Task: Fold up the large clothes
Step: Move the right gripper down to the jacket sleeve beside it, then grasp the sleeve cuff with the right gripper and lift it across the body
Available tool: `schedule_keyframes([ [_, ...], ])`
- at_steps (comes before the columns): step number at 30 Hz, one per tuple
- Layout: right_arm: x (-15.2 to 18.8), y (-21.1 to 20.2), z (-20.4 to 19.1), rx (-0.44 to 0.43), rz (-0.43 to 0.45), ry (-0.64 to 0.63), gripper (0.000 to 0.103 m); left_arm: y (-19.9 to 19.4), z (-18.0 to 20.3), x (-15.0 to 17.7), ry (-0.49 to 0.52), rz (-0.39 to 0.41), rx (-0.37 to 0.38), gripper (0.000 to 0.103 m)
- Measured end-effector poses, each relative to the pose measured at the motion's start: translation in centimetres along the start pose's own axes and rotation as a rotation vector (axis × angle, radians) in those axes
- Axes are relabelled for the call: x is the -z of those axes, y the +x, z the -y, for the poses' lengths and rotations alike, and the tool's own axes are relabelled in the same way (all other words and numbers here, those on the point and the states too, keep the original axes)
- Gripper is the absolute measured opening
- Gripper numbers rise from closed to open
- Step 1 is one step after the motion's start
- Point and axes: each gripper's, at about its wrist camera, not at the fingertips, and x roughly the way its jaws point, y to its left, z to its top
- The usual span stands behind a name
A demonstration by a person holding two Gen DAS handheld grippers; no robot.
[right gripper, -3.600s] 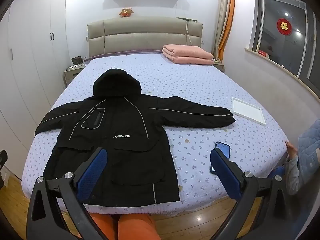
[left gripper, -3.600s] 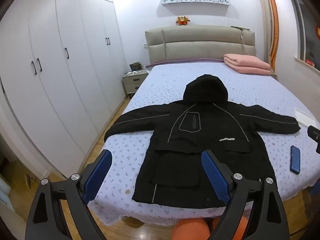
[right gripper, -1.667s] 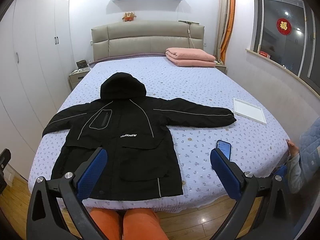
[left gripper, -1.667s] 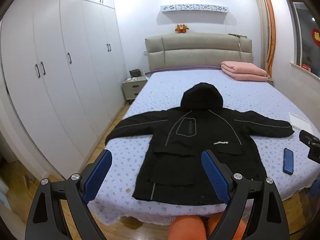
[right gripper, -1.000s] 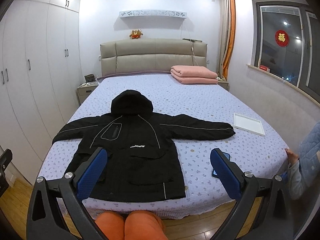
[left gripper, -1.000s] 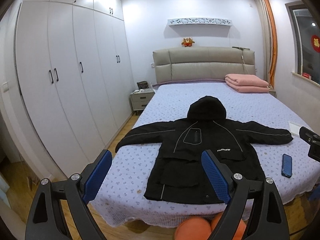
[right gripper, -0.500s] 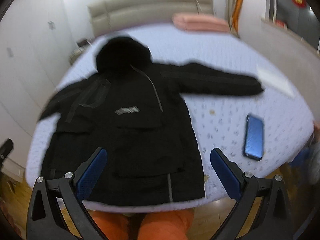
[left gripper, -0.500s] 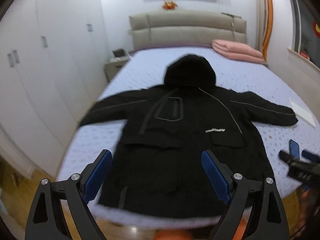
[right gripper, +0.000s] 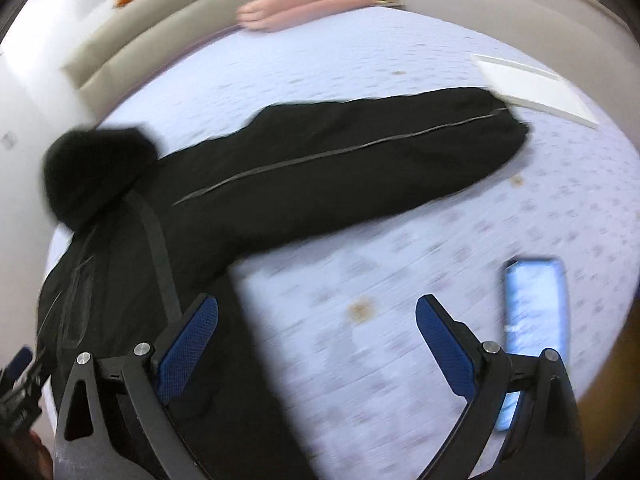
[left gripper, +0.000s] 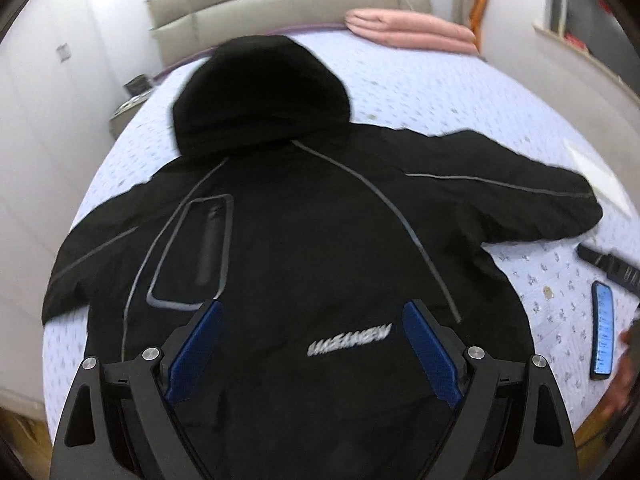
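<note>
Now the black hooded jacket (left gripper: 304, 248) lies flat on the bed (left gripper: 440, 92), sleeves out to both sides. Left tool (left gripper: 314, 354) is spread wide above its chest, empty. Right tool (right gripper: 316, 350), also spread, straddles the jacket's side edge near a blue phone (right gripper: 534, 308).

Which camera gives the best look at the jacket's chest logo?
The left wrist view: the white logo on the black jacket sits between the open left claw tips, slightly blurred. The right wrist view mostly shows one sleeve, no logo.
</note>
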Motion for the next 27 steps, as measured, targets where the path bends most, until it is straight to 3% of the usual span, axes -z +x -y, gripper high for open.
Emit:
schedule_keyframes([
  [3, -3.9, 0.9, 4.4, 0.047, -0.047, 0.067, 0.1, 2.4, 1.8, -3.0, 0.042, -0.019, -0.007, 0.092],
  [7, -7.3, 1.2, 8.5, 0.077, -0.07, 0.12, 0.101, 6.5, 0.3, -8.8, 0.033, -0.029, -0.078, 0.092],
  [12, -9.1, 3.6, 10.0, 0.16, -0.143, 0.084, 0.101, 11.1, -3.3, -15.0, -0.03, -0.031, -0.084, 0.092],
  [16, -10.2, 5.1, 9.4, 0.181, -0.181, 0.053, 0.101, 16.9, -6.6, -20.6, -0.08, -0.102, -0.106, 0.092],
  [20, -12.3, 6.7, 8.9, 0.204, -0.195, 0.021, 0.101, 18.7, -8.6, -26.4, -0.105, -0.032, -0.169, 0.092],
  [23, -13.7, 7.5, 9.5, 0.227, -0.188, 0.033, 0.101, 18.9, -8.8, -31.1, -0.094, 0.063, -0.239, 0.092],
  [25, -14.6, 8.1, 10.4, 0.244, -0.175, 0.047, 0.101, 19.1, -8.2, -32.8, -0.066, 0.094, -0.28, 0.092],
  [27, -15.4, 8.8, 11.6, 0.261, -0.167, 0.055, 0.1, 19.4, -7.6, -33.6, -0.057, 0.087, -0.274, 0.092],
])
